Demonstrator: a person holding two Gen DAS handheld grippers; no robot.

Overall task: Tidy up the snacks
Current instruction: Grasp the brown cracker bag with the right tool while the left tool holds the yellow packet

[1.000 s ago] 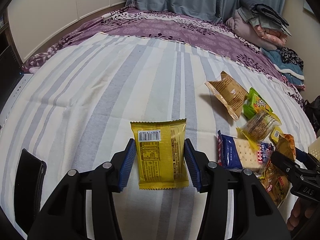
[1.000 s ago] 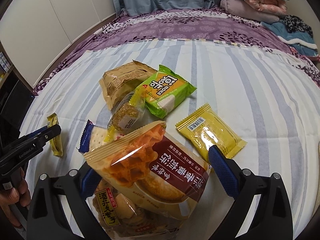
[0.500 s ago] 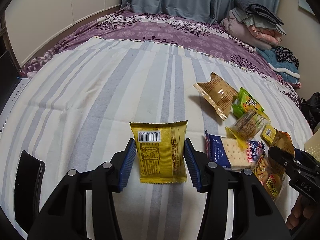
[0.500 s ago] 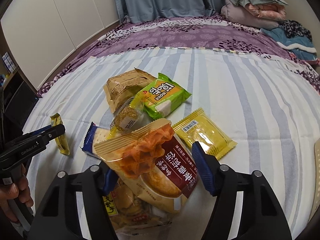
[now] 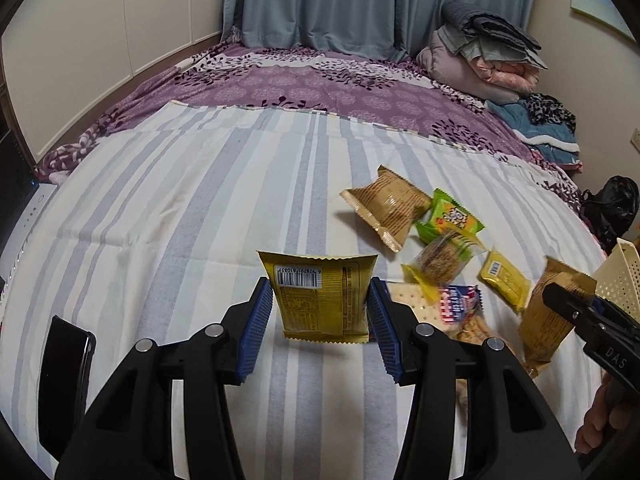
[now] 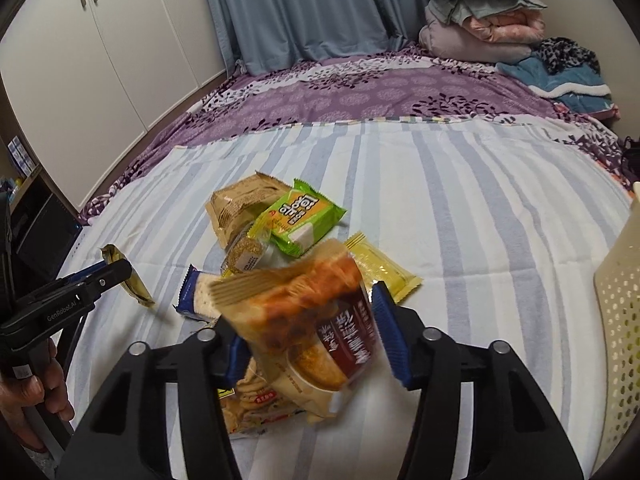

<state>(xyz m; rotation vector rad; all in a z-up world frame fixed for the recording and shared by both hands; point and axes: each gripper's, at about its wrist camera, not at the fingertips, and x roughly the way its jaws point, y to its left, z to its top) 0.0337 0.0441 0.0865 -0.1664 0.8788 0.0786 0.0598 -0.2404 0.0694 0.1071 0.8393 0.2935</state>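
Observation:
My left gripper is shut on a yellow snack packet with a barcode and holds it upright above the striped sheet. In the right wrist view the same packet shows edge-on in those fingers at the left. My right gripper is closing its jaws. A waffle snack bag sits between its blue pads, pinched, tilted and raised off the pile. From the left wrist view this bag hangs at the right.
Loose snacks lie mid-sheet: a brown packet, a green packet, a sesame bar, a blue cracker pack, a flat yellow packet and a cookie bag. A cream perforated basket stands right. Folded blankets lie behind.
The right jaws have gone from wide apart to pinching the waffle bag, and lifted it. The left gripper has risen with the yellow packet.

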